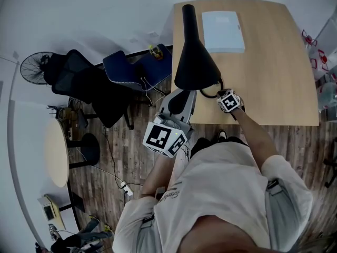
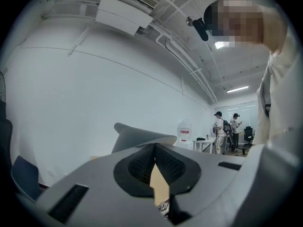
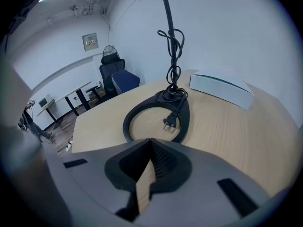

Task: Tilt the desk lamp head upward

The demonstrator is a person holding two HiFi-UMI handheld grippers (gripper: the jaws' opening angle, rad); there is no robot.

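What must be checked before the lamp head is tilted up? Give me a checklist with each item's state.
1. Left gripper gripping the black cone-shaped lamp head: not ok; jaws together, empty.
2. Right gripper steadying the black ring-shaped lamp base: not ok; jaws together, empty, short of the ring.
3. Black cord out of the way: ok; wound round the stalk, its plug lying at the base.
4. Flat white box clear of the lamp: ok; apart from the base on the light wooden desk.
5. Whether the head turns freely: cannot tell.
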